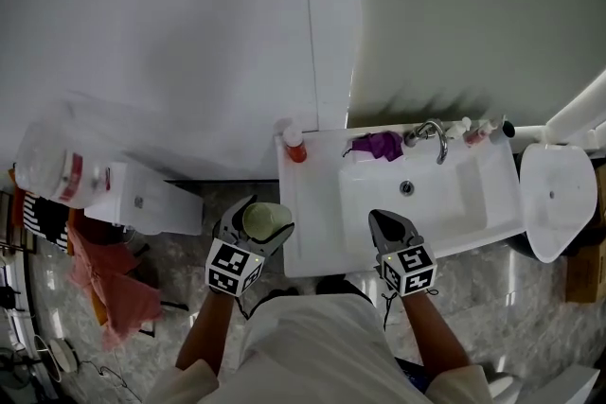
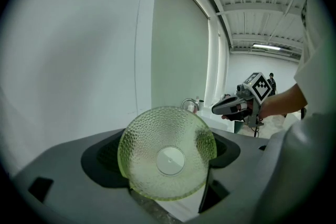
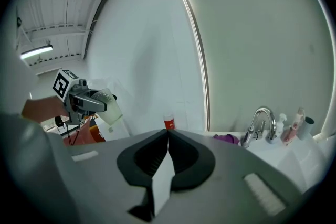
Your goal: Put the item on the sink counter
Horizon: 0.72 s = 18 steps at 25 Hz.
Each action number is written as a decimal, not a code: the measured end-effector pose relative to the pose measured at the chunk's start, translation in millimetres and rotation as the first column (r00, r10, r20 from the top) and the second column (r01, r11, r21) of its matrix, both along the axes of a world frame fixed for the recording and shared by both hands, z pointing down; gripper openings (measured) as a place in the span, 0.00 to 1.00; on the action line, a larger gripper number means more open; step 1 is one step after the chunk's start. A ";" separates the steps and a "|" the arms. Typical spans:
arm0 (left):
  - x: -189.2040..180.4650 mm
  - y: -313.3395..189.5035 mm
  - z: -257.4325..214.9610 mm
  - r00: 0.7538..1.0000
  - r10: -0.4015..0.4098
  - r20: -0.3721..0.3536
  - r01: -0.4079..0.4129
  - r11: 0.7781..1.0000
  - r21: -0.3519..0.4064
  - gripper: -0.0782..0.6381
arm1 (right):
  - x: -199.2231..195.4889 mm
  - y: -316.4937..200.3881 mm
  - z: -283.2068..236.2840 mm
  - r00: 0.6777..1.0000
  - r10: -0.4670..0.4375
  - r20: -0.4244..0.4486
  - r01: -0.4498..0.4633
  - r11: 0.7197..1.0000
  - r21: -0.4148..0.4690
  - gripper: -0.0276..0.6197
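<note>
your left gripper [image 1: 258, 224] is clamped on the pale green dimpled glass bowl [image 1: 269, 219], jaws spread wide around it. the bowl is up in the air, tipped on its side, just off the left edge of the white sink bench [image 1: 308, 232] and not touching it. your right gripper [image 1: 383, 220] is clenched shut on nothing and hangs over the front of the basin.

stuff around: a small orange bottle with a red cap [image 1: 294, 145] stands on the bench's back left corner. a crumpled purple cloth [image 1: 379, 145] lies beside the chrome tap [image 1: 431, 135], and a few little bottles [image 1: 478, 131] sit at the back right. on the floor to your left there's a white box-shaped bin [image 1: 151, 199] and a heap of pink cloth [image 1: 114, 284].

the left gripper view shows the bowl's flat round base facing the camera, which the head view doesn't. the right gripper view shows its jaw tips meeting, with the orange bottle straight ahead past them.
</note>
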<state>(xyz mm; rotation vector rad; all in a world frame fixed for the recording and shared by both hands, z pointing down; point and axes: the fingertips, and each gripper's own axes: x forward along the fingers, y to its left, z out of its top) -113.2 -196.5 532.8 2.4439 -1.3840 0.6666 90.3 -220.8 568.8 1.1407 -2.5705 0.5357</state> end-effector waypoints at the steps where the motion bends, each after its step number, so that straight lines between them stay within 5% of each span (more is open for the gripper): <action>1: 3.8 -5.9 1.3 1.000 -0.004 0.009 0.004 1.000 0.000 0.68 | 2.6 -4.8 3.4 1.000 -0.007 0.002 0.007 1.000 -0.004 0.06; 18: 44.0 -97.0 64.3 0.988 0.080 0.129 -0.072 0.995 -0.064 0.68 | 18.5 -43.2 49.9 0.996 0.076 0.038 -0.072 0.991 -0.111 0.06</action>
